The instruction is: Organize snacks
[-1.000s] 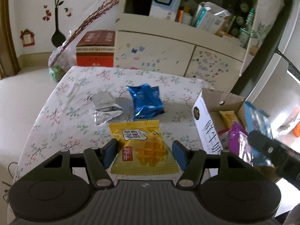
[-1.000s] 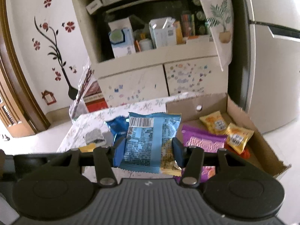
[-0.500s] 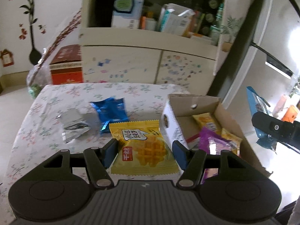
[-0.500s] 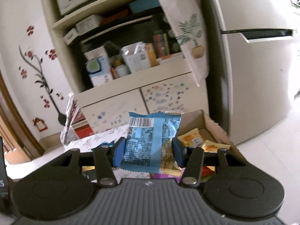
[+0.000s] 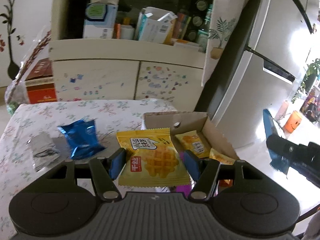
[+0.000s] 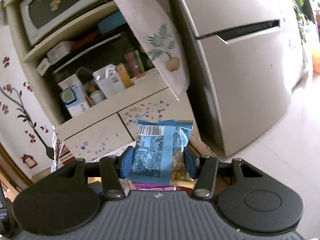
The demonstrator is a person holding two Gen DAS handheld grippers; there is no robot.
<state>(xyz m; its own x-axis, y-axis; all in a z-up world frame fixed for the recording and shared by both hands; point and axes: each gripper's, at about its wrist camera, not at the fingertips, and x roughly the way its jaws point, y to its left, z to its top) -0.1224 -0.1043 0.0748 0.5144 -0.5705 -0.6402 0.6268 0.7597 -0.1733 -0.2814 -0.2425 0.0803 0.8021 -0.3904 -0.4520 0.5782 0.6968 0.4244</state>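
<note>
My left gripper (image 5: 154, 161) has its blue fingers (image 5: 117, 163) pinching a yellow waffle snack packet (image 5: 153, 157) by its two sides, held up over the near part of the cardboard box (image 5: 218, 138) at the right end of the desk (image 5: 60, 114) with the flowered cloth. Inside the box I see two small yellow packets (image 5: 193, 143) against the far wall and a purple packet (image 5: 183, 188) partly hidden under the one I hold. On the desk to the left lie a dark blue foil packet (image 5: 81, 139) and, just beside it, a crumpled silver packet (image 5: 43, 152). My right gripper (image 6: 159, 163) has its fingers (image 6: 126, 164) clamped on a light blue snack packet (image 6: 160, 150), barcode side toward the camera, held upright in the air; the box edge (image 6: 202, 146) shows just behind it and a purple packet (image 6: 154, 187) below it. From the left wrist view the right gripper (image 5: 290, 156) hangs off to the right of the box, over the floor. Behind the desk stands a cream cabinet (image 5: 124, 60) with cartons on its open shelf.
</note>
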